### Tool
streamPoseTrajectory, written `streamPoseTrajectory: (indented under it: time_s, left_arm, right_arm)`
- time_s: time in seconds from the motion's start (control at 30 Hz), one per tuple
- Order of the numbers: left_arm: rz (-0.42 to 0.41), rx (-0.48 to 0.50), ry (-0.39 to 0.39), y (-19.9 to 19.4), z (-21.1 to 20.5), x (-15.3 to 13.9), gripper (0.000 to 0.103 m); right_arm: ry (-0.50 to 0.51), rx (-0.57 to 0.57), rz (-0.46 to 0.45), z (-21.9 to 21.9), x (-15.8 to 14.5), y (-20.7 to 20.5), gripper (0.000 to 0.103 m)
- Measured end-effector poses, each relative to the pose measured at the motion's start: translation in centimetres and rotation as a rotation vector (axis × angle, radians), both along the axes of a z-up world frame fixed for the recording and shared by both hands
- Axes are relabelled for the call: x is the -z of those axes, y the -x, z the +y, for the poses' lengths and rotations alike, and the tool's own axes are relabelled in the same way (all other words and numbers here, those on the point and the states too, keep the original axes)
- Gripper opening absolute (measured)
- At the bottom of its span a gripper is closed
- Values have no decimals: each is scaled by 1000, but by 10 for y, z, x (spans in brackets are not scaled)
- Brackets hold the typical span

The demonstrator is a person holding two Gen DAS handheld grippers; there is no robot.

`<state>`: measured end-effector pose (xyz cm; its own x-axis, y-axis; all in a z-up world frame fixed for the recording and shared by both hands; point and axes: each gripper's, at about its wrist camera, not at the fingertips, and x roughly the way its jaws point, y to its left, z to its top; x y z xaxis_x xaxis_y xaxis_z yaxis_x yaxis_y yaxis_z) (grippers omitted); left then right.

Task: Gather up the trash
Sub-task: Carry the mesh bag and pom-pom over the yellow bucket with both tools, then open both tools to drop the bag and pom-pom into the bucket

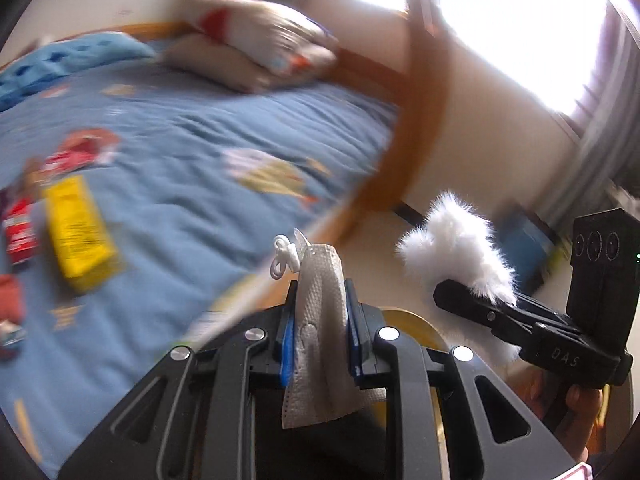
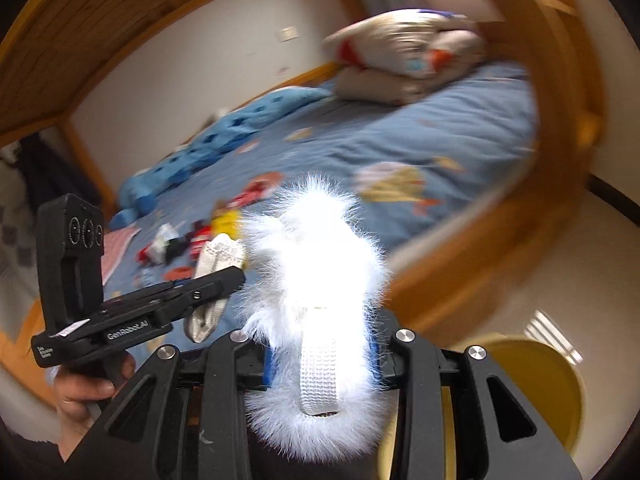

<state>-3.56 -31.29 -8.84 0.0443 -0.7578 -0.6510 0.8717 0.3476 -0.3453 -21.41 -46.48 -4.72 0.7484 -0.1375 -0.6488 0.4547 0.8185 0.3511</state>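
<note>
Both grippers carry something above the floor beside the bed: the left gripper (image 1: 320, 312) is fully closed on a white face mask (image 1: 320, 344), whose ear loop (image 1: 282, 258) sticks out past the fingertips. Its partner, the right gripper (image 2: 322, 344), pinches a white fluffy item (image 2: 320, 248) with a woven strap. More trash, a yellow box (image 1: 78, 232) and red wrappers (image 1: 20, 232), lies on the blue bedspread (image 1: 200, 152), and a yellow bin (image 2: 532, 392) stands below.

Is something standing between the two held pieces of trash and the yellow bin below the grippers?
Nothing visible does. The face mask in the left gripper and the white fluffy piece in the right gripper hang beside the yellow bin, whose opening looks uncovered.
</note>
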Motion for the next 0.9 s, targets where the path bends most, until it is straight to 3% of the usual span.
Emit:
streamPoseTrajectory:
  time_s: [0.17,0.37,0.6,0.63,0.67,0.7,0.73,0.9]
  left_arm:
    - [23,180,-55,51,-52,19,22]
    - [36,318,-127,97,-89,41,22]
    - [67,405,-185,125,-124,68,22]
    - [85,413,-194,126,-127,72,29]
    - [99,419,-203,126,-129,75,55]
    - [107,414,-211,125,-131,78,74]
    - [104,395,-216,124,-131,81,96]
    - [89,357,-248,115,-132,90,96]
  right_arm:
    - [-9,154,77,-31,16,62,32]
    - [-43,265,151,-48,38,122,32]
    - [-81,309,208,-53,53,147,39]
    - [-75,315,214,-53,53,148,50]
    - [-68,326,221,-55,54,150,58]
    - [-63,335,226,-55,55,152,66]
    - [-63,340,231,-56,57,155,66]
    - [-104,353,232,-63,64,161,66]
